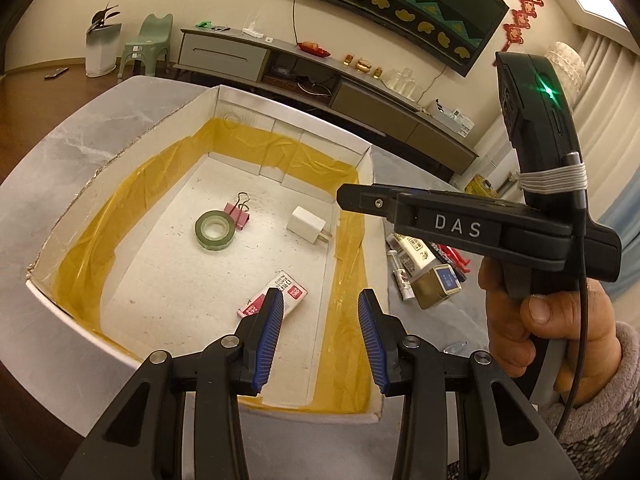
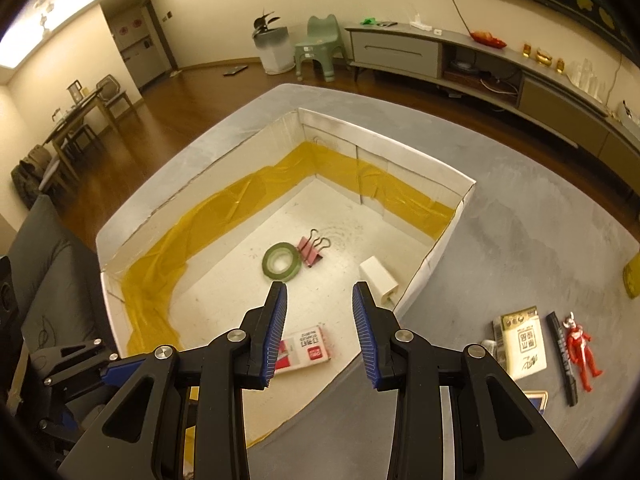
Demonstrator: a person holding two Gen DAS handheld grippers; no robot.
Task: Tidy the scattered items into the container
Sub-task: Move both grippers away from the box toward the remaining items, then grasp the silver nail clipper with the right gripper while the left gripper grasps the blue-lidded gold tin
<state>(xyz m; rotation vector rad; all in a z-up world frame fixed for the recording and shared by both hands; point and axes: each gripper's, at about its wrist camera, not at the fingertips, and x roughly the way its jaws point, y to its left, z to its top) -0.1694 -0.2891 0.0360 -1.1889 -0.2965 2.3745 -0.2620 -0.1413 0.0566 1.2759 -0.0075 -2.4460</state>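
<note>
1. My left gripper fills the near edge of its view: jaws spread wide, nothing between them, hovering over the near end of the container.
2. My right gripper is likewise spread wide and empty, above the container's near right corner. In the left wrist view its black body is in my right hand, raised beside the box.
3. The container is a white, open-topped cardboard box lined low down with yellow tape, standing on the grey counter.
4. Already inside: a green tape roll, a pink binder clip touching it, a white plug adapter and a staple box at the near end.
5. Outstanding on the counter, right of the box: a white carton, a black marker, a red toy figure, a gold-coloured box with a blue label and a yellow item at the frame edge, too cropped to identify.
6. Assessment: roughly half complete. Four items stowed; about five remain, all nearer my right gripper.
</note>
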